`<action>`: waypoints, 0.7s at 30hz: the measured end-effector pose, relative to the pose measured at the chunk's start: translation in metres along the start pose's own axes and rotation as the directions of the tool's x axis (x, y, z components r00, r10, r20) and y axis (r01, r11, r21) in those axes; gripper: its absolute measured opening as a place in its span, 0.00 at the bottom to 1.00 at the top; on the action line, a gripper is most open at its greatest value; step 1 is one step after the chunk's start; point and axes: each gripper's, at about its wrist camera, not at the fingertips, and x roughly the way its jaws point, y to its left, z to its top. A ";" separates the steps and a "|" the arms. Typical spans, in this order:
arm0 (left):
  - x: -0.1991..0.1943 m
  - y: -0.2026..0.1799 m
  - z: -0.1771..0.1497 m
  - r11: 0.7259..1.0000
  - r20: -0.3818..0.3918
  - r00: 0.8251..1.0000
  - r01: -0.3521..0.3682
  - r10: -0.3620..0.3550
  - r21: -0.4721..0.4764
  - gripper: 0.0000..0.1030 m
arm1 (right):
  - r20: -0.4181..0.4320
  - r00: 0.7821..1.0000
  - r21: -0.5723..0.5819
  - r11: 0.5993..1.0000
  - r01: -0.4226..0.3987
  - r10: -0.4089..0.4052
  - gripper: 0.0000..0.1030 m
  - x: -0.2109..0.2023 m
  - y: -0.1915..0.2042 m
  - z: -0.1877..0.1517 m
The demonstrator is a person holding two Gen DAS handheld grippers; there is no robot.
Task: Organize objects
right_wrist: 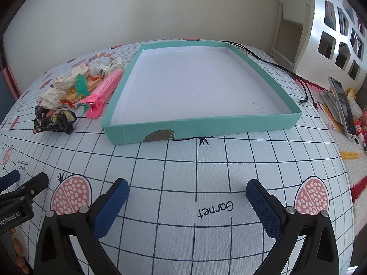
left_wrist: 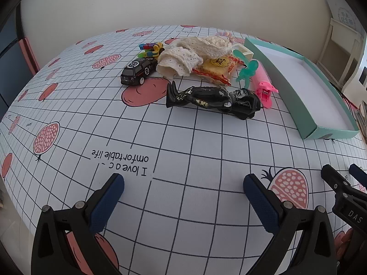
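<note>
I see my left claw (left_wrist: 183,192) spread wide and holding nothing, hovering over the grid-printed table (left_wrist: 183,142); my right claw (right_wrist: 187,193) is equally wide and bare. The cloth reads "I love a comfortable life" and "Garnet"; a claw body reads "DAS". In the left view's upper middle lie a black toy car (left_wrist: 137,71), cream lace fabric (left_wrist: 190,55), a black figurine (left_wrist: 213,99) and a pink hair clip (left_wrist: 263,82). The shallow teal cardboard tray (right_wrist: 197,128) fills the right view's centre.
</note>
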 end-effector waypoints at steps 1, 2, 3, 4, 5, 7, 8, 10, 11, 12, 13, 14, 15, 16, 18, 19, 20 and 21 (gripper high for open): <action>0.000 0.000 0.000 1.000 0.000 1.000 0.000 0.000 0.001 1.00 | 0.000 1.000 0.000 1.000 0.000 0.000 1.00 0.000 0.000 0.000; 0.000 0.000 0.000 1.000 0.002 1.000 0.001 -0.001 0.001 1.00 | 0.000 1.000 0.000 1.000 -0.001 0.001 1.00 0.000 0.000 0.000; 0.000 0.000 0.000 1.000 0.004 1.000 0.001 -0.001 0.001 1.00 | 0.000 1.000 0.000 1.000 -0.001 0.001 1.00 0.000 0.000 0.000; -0.001 0.000 -0.001 1.000 0.006 1.000 0.001 -0.001 0.000 1.00 | 0.000 1.000 0.000 1.000 -0.001 0.001 1.00 0.000 0.000 -0.001; 0.000 -0.001 -0.001 1.000 0.005 1.000 0.001 -0.001 0.001 1.00 | 0.000 1.000 0.000 1.000 -0.001 0.001 1.00 0.000 0.000 -0.001; -0.001 0.000 0.000 1.000 -0.001 1.000 0.005 -0.005 0.004 1.00 | 0.000 1.000 0.001 1.000 -0.001 0.001 1.00 0.000 -0.001 -0.001; 0.000 0.000 0.000 1.000 -0.002 1.000 0.005 -0.005 0.005 1.00 | 0.000 1.000 0.001 1.000 -0.001 0.001 1.00 0.000 -0.001 -0.001; -0.001 0.001 0.000 1.000 -0.004 1.000 0.006 -0.006 0.006 1.00 | 0.000 1.000 0.001 1.000 -0.002 0.002 1.00 0.000 -0.001 -0.001; 0.000 0.001 0.000 1.000 -0.005 1.000 0.007 -0.007 0.007 1.00 | 0.000 1.000 0.001 1.000 -0.002 0.002 1.00 0.000 -0.001 -0.002; 0.000 0.001 0.001 1.000 -0.007 1.000 0.007 -0.007 0.008 1.00 | 0.000 1.000 0.001 1.000 -0.002 0.002 1.00 0.000 -0.001 -0.002; 0.000 0.001 0.001 1.000 -0.007 1.000 0.007 -0.007 0.008 1.00 | 0.000 1.000 0.001 1.000 -0.002 0.002 1.00 0.000 -0.001 -0.002; 0.000 0.001 0.000 1.000 -0.007 1.000 0.007 -0.007 0.008 1.00 | 0.000 1.000 0.001 1.000 -0.002 0.002 1.00 0.000 -0.001 -0.002; 0.000 0.001 0.000 1.000 -0.007 1.000 0.007 -0.007 0.007 1.00 | 0.000 1.000 0.001 1.000 -0.002 0.002 1.00 0.000 -0.002 -0.002; 0.000 0.001 0.000 1.000 -0.009 1.000 0.006 -0.006 0.007 1.00 | 0.000 1.000 0.001 1.000 -0.003 0.003 1.00 0.000 -0.002 -0.002; 0.000 0.001 -0.001 1.000 -0.010 1.000 0.006 -0.006 0.006 1.00 | 0.000 1.000 0.001 1.000 -0.003 0.003 1.00 0.000 -0.002 -0.002; 0.000 0.001 -0.001 1.000 -0.010 1.000 0.006 -0.006 0.008 1.00 | 0.000 1.000 0.001 1.000 -0.003 0.002 1.00 0.000 -0.002 -0.002; 0.000 0.001 -0.001 1.000 -0.010 1.000 0.006 -0.006 0.008 1.00 | 0.000 1.000 0.001 1.000 -0.003 0.003 1.00 0.000 -0.002 -0.002; 0.000 0.000 -0.001 1.000 -0.010 1.000 0.007 -0.006 0.008 1.00 | 0.000 1.000 0.001 1.000 -0.003 0.003 1.00 0.000 -0.002 -0.002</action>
